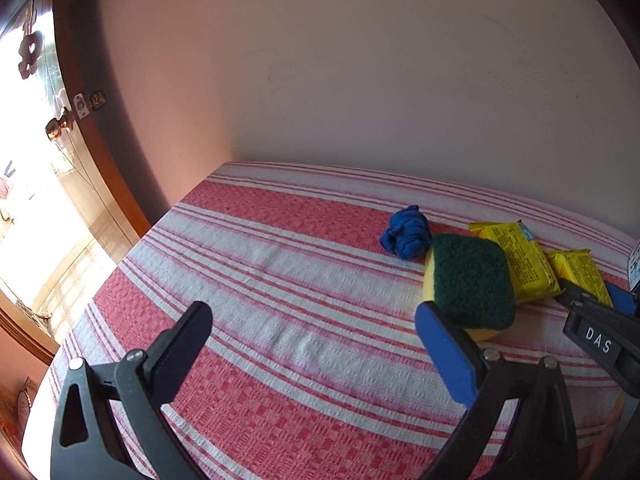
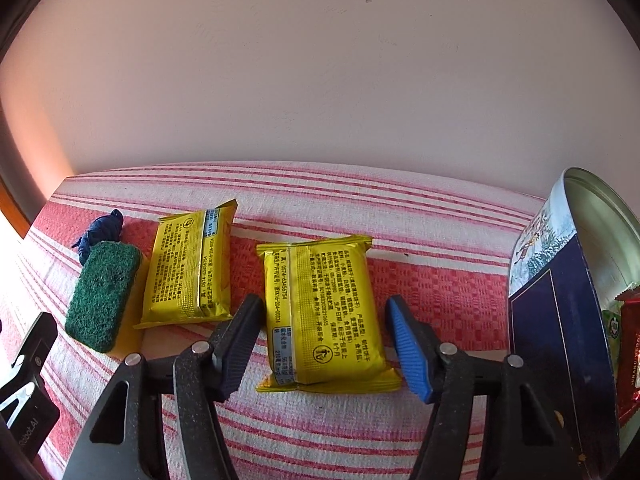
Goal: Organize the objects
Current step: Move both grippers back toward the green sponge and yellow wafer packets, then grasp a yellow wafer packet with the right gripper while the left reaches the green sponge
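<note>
Our right gripper (image 2: 324, 344) straddles the near yellow packet (image 2: 324, 312), jaws apart; we should close squarely mid-packet. Left gripper (image 1: 316, 336) gapes empty.

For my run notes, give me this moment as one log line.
right gripper: open, straddling near yellow packet | left gripper: open, empty | sponge on striped cloth

I see a striped tablecloth (image 2: 420, 292) bearing two yellow packets (image 2: 192, 264) (image 2: 324, 312), sponge (image 2: 102, 294) at nine o'clock, blue cloth (image 1: 406, 232), tin (image 2: 560, 320) at three.
</note>
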`<state>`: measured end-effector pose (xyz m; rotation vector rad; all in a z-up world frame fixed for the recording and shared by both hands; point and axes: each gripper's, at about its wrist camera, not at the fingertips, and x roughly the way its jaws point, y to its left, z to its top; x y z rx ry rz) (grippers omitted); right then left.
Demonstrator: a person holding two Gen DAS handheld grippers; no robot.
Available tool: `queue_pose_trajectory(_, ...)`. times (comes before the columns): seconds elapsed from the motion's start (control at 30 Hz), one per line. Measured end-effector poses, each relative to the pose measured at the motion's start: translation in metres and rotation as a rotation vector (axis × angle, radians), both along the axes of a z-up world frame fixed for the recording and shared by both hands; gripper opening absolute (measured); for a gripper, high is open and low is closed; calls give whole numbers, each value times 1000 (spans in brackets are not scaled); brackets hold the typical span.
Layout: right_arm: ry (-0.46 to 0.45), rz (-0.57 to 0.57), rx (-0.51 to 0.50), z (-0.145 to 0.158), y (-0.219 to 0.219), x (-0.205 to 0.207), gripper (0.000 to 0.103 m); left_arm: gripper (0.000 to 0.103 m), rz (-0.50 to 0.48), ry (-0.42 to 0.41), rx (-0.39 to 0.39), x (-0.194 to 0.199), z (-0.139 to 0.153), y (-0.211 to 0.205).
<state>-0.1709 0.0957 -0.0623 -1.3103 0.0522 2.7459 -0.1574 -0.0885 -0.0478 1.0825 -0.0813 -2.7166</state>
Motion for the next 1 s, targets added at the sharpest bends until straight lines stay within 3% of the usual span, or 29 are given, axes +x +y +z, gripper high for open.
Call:
queue_pose_trajectory(0.17, 6, 30, 1, -1, -1, 2, 55, 103, -2, 3, -7, 1, 1, 3)
queue_pose_trajectory(0.8, 5, 33, -6, -2, 11, 6, 55, 102, -101, -23, 47, -8, 7, 33)
queue_pose_trajectory(1.0, 6, 30, -12, -2, 13, 6, 55, 102, -58, -52, 51, -24, 7, 38)
